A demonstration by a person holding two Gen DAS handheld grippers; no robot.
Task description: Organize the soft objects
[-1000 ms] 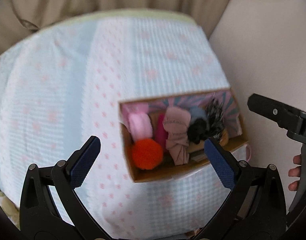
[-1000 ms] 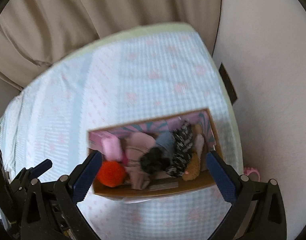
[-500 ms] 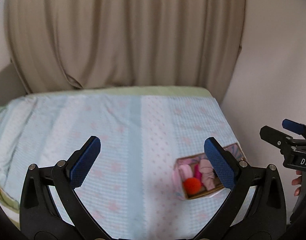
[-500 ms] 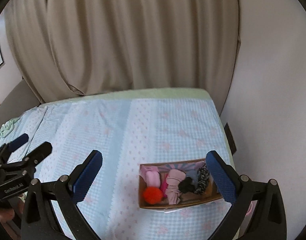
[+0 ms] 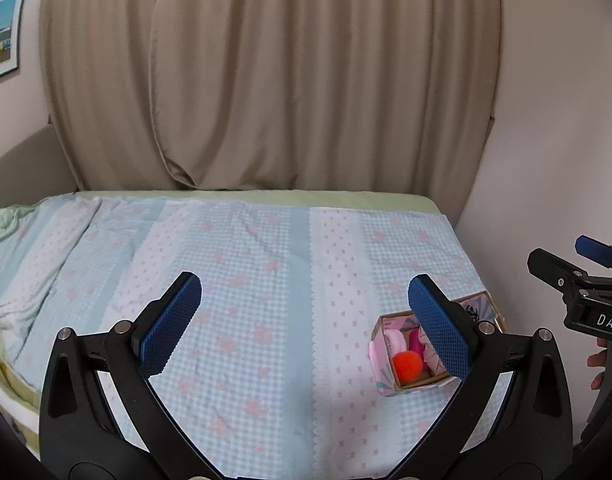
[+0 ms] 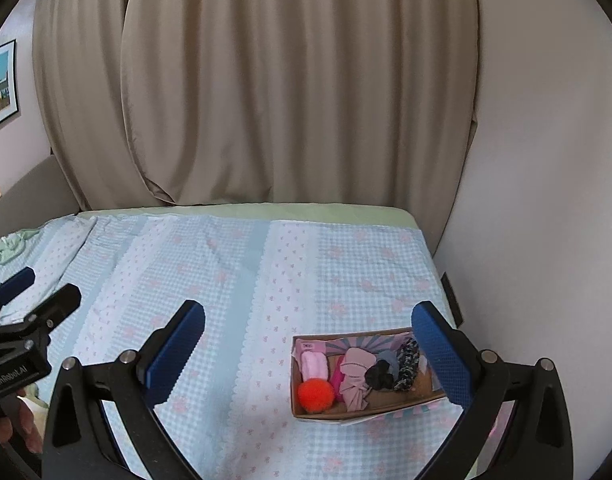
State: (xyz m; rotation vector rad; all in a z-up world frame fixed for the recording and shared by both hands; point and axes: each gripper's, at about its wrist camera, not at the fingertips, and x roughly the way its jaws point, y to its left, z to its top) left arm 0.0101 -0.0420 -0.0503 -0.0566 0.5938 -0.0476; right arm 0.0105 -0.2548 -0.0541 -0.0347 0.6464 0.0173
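Both grippers, left gripper (image 5: 306, 324) and right gripper (image 6: 307, 354), hang wide open and empty above the bed (image 6: 242, 280); soft objects (image 6: 357, 376) fill the cardboard box (image 6: 345, 410) near its right edge.

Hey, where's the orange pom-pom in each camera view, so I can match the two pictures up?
Left wrist view: the orange pom-pom sits lower right, in the near left corner of the cardboard box, just left of the right blue finger.
Right wrist view: the pom-pom is lower centre-right, in the same corner of the box.
Shared landmark: the pink roll right behind it.
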